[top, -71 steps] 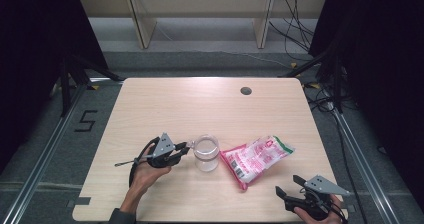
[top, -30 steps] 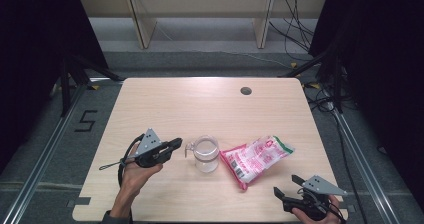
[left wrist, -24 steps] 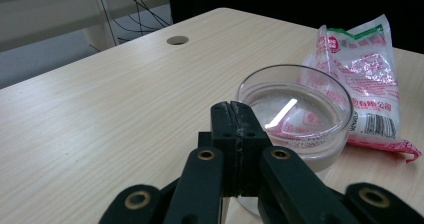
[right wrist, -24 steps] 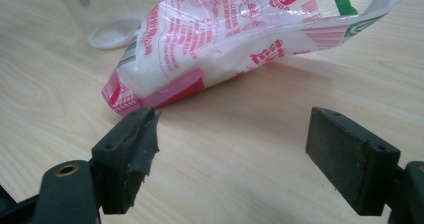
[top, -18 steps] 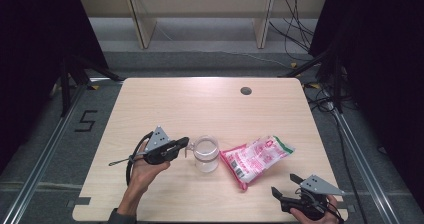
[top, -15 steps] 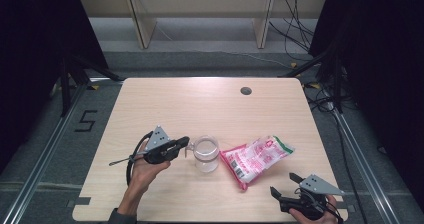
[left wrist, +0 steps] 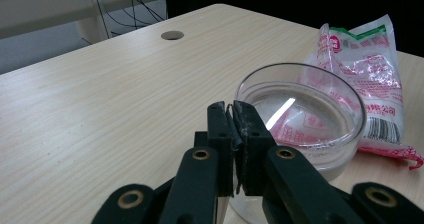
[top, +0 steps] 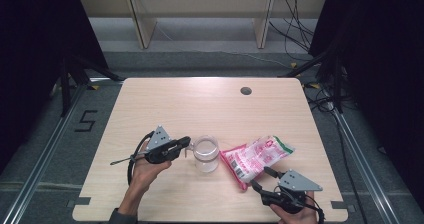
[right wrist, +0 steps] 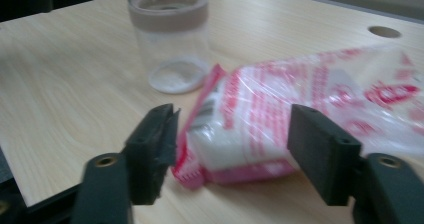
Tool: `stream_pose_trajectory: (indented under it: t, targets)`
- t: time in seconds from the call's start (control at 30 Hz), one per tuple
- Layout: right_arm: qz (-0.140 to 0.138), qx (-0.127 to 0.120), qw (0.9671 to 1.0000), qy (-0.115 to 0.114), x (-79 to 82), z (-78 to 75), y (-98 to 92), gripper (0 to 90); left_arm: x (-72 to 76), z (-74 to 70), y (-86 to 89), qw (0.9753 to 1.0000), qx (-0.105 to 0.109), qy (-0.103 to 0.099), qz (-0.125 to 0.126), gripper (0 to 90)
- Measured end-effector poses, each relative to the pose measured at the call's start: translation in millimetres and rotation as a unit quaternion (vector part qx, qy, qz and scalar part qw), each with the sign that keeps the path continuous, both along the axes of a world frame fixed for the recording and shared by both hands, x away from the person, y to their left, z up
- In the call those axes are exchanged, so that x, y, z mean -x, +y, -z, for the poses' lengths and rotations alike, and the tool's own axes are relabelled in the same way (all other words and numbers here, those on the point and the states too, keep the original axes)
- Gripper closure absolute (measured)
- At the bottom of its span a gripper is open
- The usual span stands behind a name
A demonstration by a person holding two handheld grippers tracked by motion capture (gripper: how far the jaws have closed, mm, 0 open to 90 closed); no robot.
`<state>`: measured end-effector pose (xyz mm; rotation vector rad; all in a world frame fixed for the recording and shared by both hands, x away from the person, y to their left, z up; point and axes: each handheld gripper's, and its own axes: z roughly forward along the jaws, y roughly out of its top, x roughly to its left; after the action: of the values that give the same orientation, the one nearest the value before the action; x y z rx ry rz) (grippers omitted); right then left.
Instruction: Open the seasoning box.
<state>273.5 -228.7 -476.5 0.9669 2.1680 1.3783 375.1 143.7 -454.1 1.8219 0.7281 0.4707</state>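
A jar and a bag on a table

The jar (top: 206, 153) stands near the front of the table (top: 210, 104). The bag (top: 256, 157) lies just to its right. The left gripper (top: 186, 144) is just left of the jar. The right gripper (top: 260, 180) is in front of the bag.

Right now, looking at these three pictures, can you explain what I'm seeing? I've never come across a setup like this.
No robot here: a person sits at a wooden table holding a pair of hand-held tongs in each hand. One picture looks down from above the table. The other two come from small cameras riding on each pair, looking along its black jaws.

On the table stand a clear glass jar and, beside it, a pink and white plastic packet lying flat.

The left tongs are pinched shut right at the jar's rim, possibly gripping it; I can't be sure. The right tongs are open, their jaws either side of the packet's near end, not yet closed on it.
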Motion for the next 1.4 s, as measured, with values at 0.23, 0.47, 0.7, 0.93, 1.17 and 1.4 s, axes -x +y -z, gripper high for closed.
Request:
stream_pose_trajectory:
  t: [0.23, 0.47, 0.7, 0.93, 1.17, 1.4]
  targets:
    - [-0.039, 0.001, 0.9992, 0.003, -23.6, -3.8, 28.5, 63.8, 0.1, 0.5, 0.6, 1.0000, 0.002, 0.001, 0.000, 86.1]
    - [-0.056, -0.006, 0.9984, -0.009, -43.7, -5.1, 48.7, 76.0, -0.3, 1.0, 1.1, 1.0000, 0.006, 0.004, 0.000, 86.2]
    - [-0.076, 0.011, 0.9969, -0.015, -58.7, -3.3, 65.6, 87.4, -0.9, 1.5, 1.7, 0.9999, 0.010, 0.005, 0.003, 86.2]
    - [-0.076, 0.010, 0.9970, -0.011, -67.2, -4.5, 74.7, 89.4, -0.6, 1.4, 1.8, 1.0000, 0.007, 0.003, 0.002, 86.3]
    - [-0.086, 0.012, 0.9960, -0.018, -72.1, -8.3, 83.7, 90.0, -0.9, 1.8, 2.6, 1.0000, 0.007, 0.002, 0.005, 86.4]
    - [-0.085, 0.028, 0.9960, -0.010, -74.7, -8.5, 88.4, 90.0, -1.1, 2.0, 3.2, 1.0000, 0.006, 0.003, 0.004, 86.4]
